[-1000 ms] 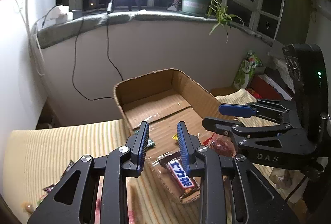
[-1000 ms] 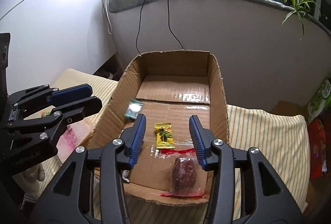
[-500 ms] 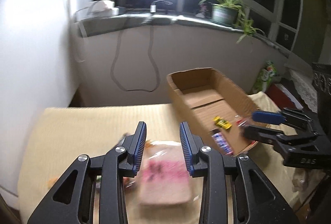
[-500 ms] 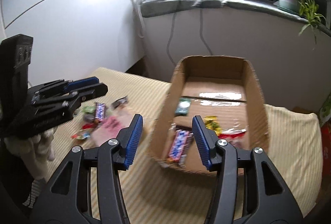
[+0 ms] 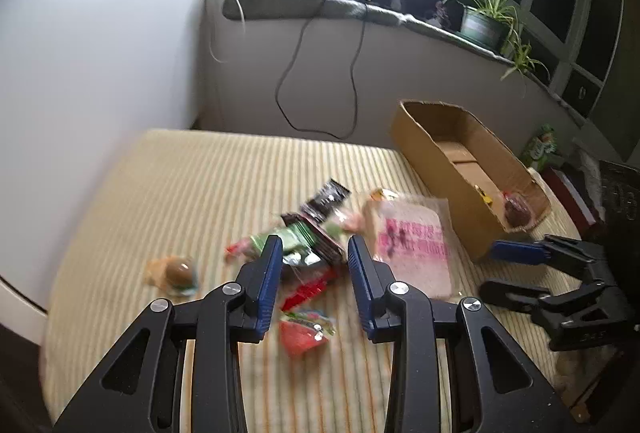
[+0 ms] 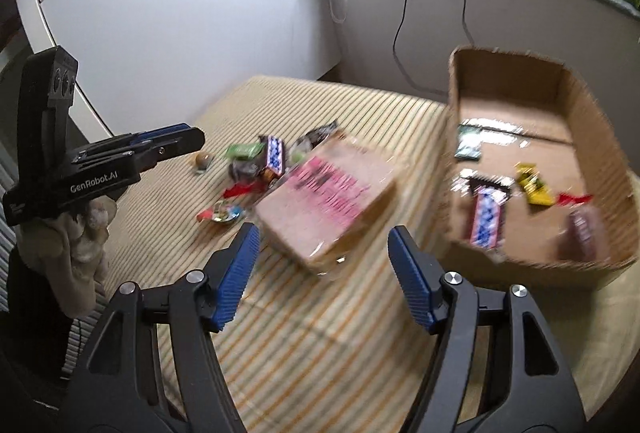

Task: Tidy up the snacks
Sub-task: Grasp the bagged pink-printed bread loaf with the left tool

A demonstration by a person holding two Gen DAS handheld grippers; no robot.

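Your right gripper (image 6: 324, 269) is opening, empty, pink-printed packet (image 6: 324, 201) at twelve o'clock; your left gripper (image 5: 314, 287) stands slightly apart, empty.

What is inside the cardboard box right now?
In the cardboard box: a blue-and-white candy bar, a yellow packet, a green packet and a dark snack in clear wrap. The near wall hides the front floor.
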